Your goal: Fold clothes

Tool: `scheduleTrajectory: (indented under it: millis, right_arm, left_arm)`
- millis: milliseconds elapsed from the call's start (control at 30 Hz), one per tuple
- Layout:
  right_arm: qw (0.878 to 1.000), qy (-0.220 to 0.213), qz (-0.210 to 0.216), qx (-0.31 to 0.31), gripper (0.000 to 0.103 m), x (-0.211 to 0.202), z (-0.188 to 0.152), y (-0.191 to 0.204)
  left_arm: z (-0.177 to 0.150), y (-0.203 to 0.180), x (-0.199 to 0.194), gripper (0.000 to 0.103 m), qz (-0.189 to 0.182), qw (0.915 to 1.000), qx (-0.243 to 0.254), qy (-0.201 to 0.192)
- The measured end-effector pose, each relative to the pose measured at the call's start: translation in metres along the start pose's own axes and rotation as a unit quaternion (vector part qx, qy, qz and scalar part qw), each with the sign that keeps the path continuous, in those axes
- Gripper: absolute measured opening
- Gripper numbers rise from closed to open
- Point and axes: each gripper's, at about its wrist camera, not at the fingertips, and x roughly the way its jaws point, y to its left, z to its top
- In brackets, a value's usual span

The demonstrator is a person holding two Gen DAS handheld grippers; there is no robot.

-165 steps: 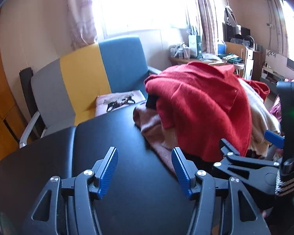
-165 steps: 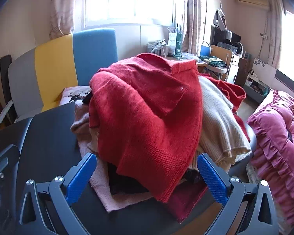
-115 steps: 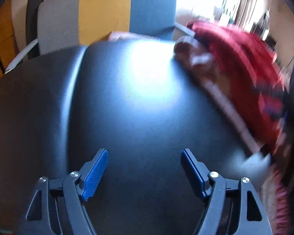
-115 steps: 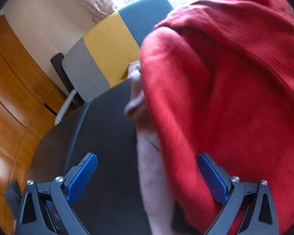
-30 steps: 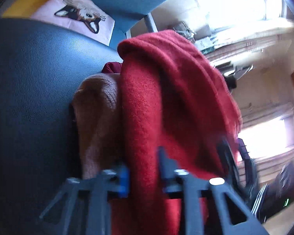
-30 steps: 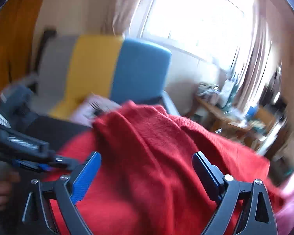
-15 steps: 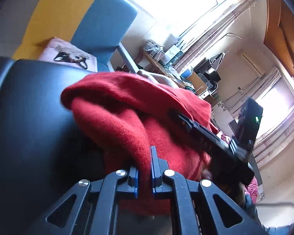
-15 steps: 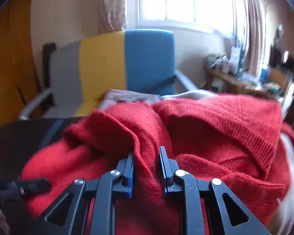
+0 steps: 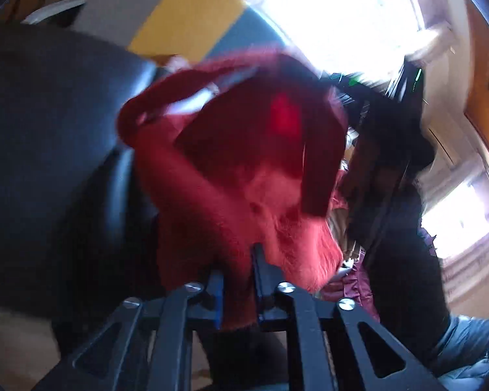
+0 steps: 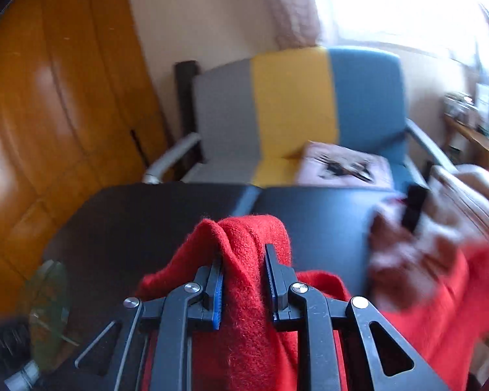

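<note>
Red sweater (image 10: 244, 260): pinched by my right gripper (image 10: 243, 280) at bottom centre, fold bunched between its fingers, over the black table (image 10: 140, 221). My left gripper (image 9: 238, 280) also pinches it, lower centre, blurred. Clothes pile (image 10: 440, 215): right edge. Striped chair (image 10: 293, 107): upper centre, beyond the table.

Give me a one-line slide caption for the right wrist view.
Right gripper shut on a fold of the red sweater above the black table, striped armchair behind.

Black tongs (image 10: 243, 280), blue-lined pads (image 10: 217, 296)
</note>
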Motion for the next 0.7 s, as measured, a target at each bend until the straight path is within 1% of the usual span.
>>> scheduleTrajectory:
  millis: [67,100,133,167,200,233,267,300,333,367,500,533,567,633,667,700]
  right_arm:
    - [1.000,-0.007,0.027,-0.006,0.021,0.015,0.024,0.029]
    - [0.998,-0.007,0.056,-0.003,0.022,0.024,0.036,0.043]
    - [0.996,-0.008,0.090,0.003,0.025,0.034,0.048,0.057]
    - [0.994,-0.002,0.108,0.001,0.032,0.041,0.054,0.070]
    - [0.993,0.005,0.121,-0.004,0.051,0.047,0.058,0.081]
    - [0.993,0.010,0.120,-0.012,0.060,0.050,0.060,0.090]
    - [0.993,0.006,0.114,-0.024,0.066,0.050,0.057,0.096]
    - [0.993,0.000,0.108,-0.039,0.067,0.048,0.053,0.102]
    - [0.994,0.001,0.104,-0.043,0.067,0.047,0.047,0.102]
    - [0.994,0.004,0.102,-0.045,0.067,0.046,0.040,0.100]
    - [0.995,0.034,0.089,-0.029,0.067,0.041,-0.011,0.064]
    - [0.995,0.045,0.083,-0.024,0.067,0.041,-0.025,0.052]
    - [0.995,0.060,0.073,-0.019,0.067,0.042,-0.040,0.038]
    - [0.994,0.093,0.048,0.007,0.067,0.041,-0.077,0.005]
    - [0.993,0.109,0.038,0.026,0.067,0.041,-0.093,-0.011]
    - [0.991,0.125,0.028,0.044,0.067,0.041,-0.110,-0.027]
  left_arm:
    - [0.003,0.018,-0.016,0.022,0.026,0.9992,-0.023,-0.018]
    - [0.005,0.028,-0.025,0.023,0.040,0.9982,-0.035,-0.028]
    - [0.006,0.037,-0.033,0.024,0.053,0.9968,-0.047,-0.037]
    - [0.008,0.046,-0.041,0.026,0.066,0.9951,-0.058,-0.046]
    - [0.010,0.055,-0.049,0.027,0.079,0.9929,-0.070,-0.055]
    - [0.011,0.064,-0.057,0.029,0.092,0.9903,-0.081,-0.064]
    - [0.013,0.074,-0.066,0.030,0.105,0.9874,-0.093,-0.073]
    - [0.015,0.083,-0.074,0.030,0.118,0.9841,-0.104,-0.082]
    - [0.016,0.092,-0.082,0.032,0.131,0.9803,-0.116,-0.091]
    - [0.019,0.095,-0.085,0.033,0.140,0.9786,-0.117,-0.095]
    - [0.033,0.087,-0.075,0.036,0.158,0.9793,-0.087,-0.092]
    - [0.036,0.085,-0.072,0.039,0.163,0.9792,-0.080,-0.091]
    - [0.041,0.079,-0.065,0.039,0.173,0.9792,-0.059,-0.088]
    - [0.059,0.078,-0.045,0.039,0.200,0.9762,-0.021,-0.082]
    - [0.066,0.075,-0.036,0.039,0.205,0.9758,-0.006,-0.077]
    - [0.074,0.073,-0.023,0.039,0.198,0.9782,0.008,-0.063]
